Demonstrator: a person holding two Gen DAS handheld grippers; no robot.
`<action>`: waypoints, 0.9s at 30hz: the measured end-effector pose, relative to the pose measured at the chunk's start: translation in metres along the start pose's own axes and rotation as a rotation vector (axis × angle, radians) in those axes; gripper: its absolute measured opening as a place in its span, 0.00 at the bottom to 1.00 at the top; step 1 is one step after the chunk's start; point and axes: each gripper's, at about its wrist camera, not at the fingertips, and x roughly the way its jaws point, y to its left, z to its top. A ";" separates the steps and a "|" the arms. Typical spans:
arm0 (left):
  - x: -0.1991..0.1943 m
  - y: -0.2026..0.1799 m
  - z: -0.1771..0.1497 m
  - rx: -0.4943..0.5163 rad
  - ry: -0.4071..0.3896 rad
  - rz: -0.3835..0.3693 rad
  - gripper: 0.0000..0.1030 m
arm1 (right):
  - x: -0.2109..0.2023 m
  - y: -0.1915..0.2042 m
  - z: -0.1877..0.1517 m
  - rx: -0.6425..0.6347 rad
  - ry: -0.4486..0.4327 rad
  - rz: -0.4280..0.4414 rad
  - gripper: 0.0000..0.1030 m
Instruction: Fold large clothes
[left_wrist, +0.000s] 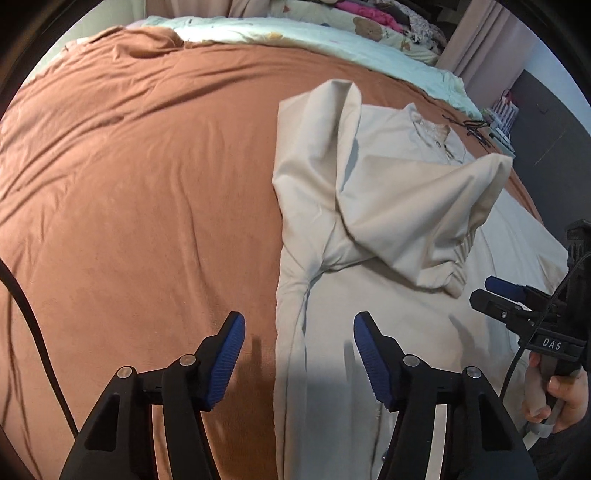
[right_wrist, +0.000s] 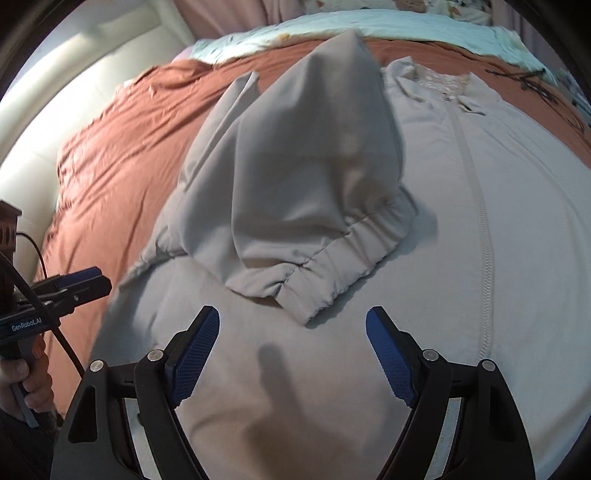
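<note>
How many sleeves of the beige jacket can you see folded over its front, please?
1: the sleeve lies folded across the jacket beside the zipper. The other sleeve may be hidden.

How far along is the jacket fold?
Done: one sleeve lies folded across the beige zip-up jacket on the rust bedspread. In hand: nothing; left gripper and right gripper hang open above it. Left: the remaining folds.
</note>
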 end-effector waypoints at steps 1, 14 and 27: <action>0.005 0.002 -0.001 0.000 0.002 -0.001 0.60 | 0.006 0.004 0.000 -0.015 0.008 -0.025 0.78; 0.027 0.021 -0.010 -0.041 0.005 -0.034 0.29 | 0.022 0.030 0.000 -0.086 -0.057 -0.150 0.07; 0.030 0.022 -0.006 -0.049 -0.001 -0.011 0.13 | -0.126 0.033 0.045 -0.130 -0.233 -0.076 0.00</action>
